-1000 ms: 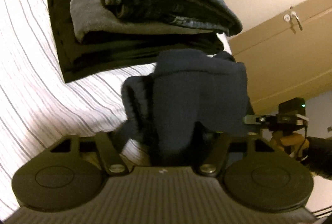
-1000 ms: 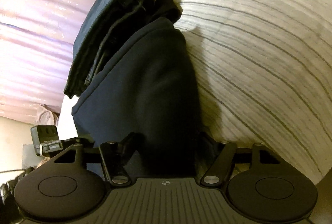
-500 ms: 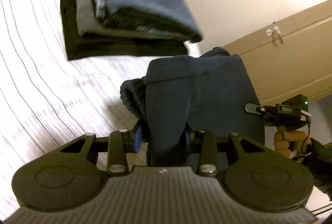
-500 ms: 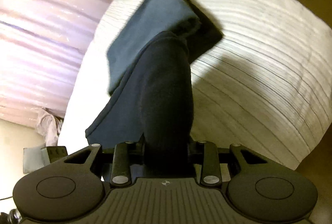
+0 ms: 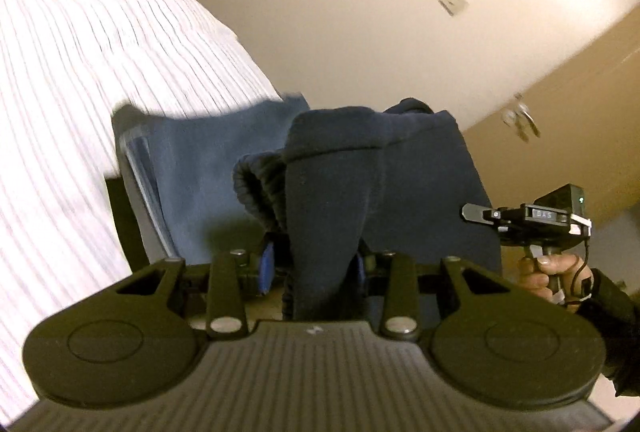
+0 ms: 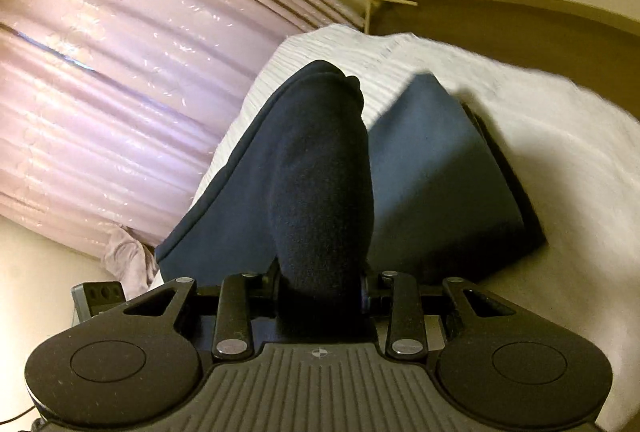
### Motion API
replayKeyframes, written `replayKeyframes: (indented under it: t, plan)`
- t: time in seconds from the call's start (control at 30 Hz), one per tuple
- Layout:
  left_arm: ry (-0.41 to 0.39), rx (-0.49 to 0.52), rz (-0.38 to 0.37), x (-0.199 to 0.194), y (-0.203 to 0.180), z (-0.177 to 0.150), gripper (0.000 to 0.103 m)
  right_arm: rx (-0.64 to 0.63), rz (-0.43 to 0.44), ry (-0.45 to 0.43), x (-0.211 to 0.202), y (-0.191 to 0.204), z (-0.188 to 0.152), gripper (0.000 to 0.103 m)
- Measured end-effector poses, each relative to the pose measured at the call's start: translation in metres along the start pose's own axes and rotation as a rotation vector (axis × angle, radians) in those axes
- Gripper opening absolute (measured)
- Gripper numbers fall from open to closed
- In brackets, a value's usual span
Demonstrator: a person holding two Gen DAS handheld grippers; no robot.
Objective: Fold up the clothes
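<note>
— What do the two wrist cameras show?
— A navy garment raised above the striped bed, bunched between both tools. The left gripper is clenched on one thick fold; the right gripper is clamped on another.
— And the rest of the laundry?
— A pile of folded clothes, blue on top, lies on the bed below and beyond the garment. A hand grips the right tool's handle near a wooden door; pink curtains hang beyond the bed.
</note>
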State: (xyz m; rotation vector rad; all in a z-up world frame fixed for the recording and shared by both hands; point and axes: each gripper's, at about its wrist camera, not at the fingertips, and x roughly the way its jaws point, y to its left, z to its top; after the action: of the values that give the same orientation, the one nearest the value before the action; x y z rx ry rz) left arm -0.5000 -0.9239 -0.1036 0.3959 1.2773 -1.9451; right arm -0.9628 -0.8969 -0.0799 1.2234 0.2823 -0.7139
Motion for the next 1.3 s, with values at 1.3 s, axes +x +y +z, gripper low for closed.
replayKeyframes:
  t: [1.3]
  plan:
    - [0.039,-0.241,0.072,0.072,0.068,0.015,0.012,0.072,-0.106,0.173,0.116,-0.094,0.083,0.039]
